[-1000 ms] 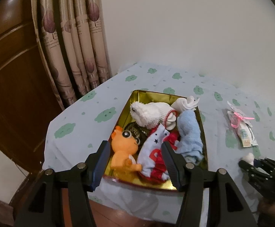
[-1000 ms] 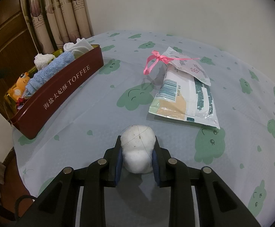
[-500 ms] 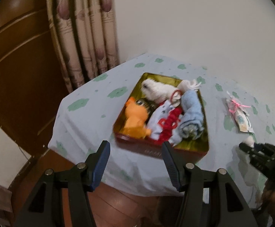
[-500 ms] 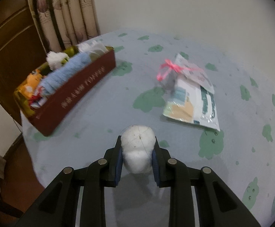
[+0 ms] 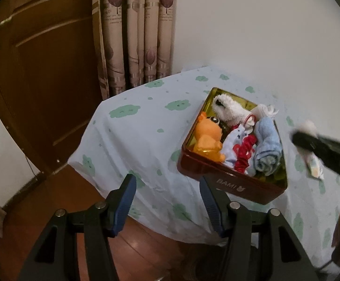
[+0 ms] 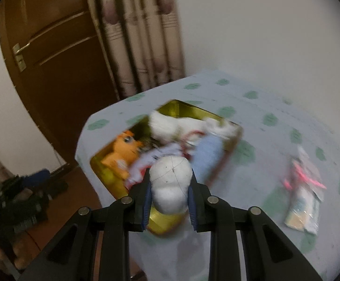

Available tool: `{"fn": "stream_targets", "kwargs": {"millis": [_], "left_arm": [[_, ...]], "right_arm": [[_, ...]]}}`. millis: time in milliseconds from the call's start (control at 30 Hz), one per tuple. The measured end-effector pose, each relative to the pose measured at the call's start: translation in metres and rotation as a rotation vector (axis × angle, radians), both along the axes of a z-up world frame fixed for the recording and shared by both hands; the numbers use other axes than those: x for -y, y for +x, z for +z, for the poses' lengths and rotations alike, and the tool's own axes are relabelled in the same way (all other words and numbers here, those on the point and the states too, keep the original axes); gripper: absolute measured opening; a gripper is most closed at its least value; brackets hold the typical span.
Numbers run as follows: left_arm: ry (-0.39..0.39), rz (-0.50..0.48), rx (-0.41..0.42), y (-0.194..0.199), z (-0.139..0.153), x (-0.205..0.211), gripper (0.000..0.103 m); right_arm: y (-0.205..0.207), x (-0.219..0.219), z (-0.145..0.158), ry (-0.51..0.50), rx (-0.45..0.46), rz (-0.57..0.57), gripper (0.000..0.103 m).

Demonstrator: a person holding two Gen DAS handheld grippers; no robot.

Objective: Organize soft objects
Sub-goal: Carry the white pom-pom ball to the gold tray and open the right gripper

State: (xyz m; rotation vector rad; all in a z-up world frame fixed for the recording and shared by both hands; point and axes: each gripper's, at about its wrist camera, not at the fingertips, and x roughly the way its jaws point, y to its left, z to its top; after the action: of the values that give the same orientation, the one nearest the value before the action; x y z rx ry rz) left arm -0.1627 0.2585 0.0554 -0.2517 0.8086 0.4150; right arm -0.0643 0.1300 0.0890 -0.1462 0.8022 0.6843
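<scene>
Above the toffee tin (image 6: 167,222), lifted off the worktop (image 6: 263,126), a white plush ball (image 6: 171,182) is held clamped in the right tool (image 6: 170,201), ready for dropping; left tool (image 5: 167,201) gapes empty.

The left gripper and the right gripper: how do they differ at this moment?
The left gripper stands open with nothing between its blue pads; the right gripper is shut on a white plush ball. Left hangs off the table's edge; right is above the tin. Both are black.
</scene>
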Motion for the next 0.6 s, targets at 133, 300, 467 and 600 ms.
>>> {"fn": "stream_targets", "kwargs": {"millis": [133,300,467,600], "left_arm": [[-0.033,-0.013,0.007,0.001,-0.002,-0.002,0.058],[0.002,-0.005,0.007,0.004,-0.002,-0.002,0.058],[0.009,0.002,0.004,0.005,-0.003,-0.002,0.058],[0.014,0.010,0.011,0.003,-0.002,-0.003,0.058]], "right_arm": [[0.018,-0.033,-0.010,-0.004,-0.025,0.024,0.025],[0.037,-0.061,-0.029,-0.060,-0.039,0.036,0.029],[0.040,-0.050,-0.026,0.020,-0.036,-0.006,0.073],[0.029,-0.008,0.005,0.179,0.030,-0.093,0.077]]}}
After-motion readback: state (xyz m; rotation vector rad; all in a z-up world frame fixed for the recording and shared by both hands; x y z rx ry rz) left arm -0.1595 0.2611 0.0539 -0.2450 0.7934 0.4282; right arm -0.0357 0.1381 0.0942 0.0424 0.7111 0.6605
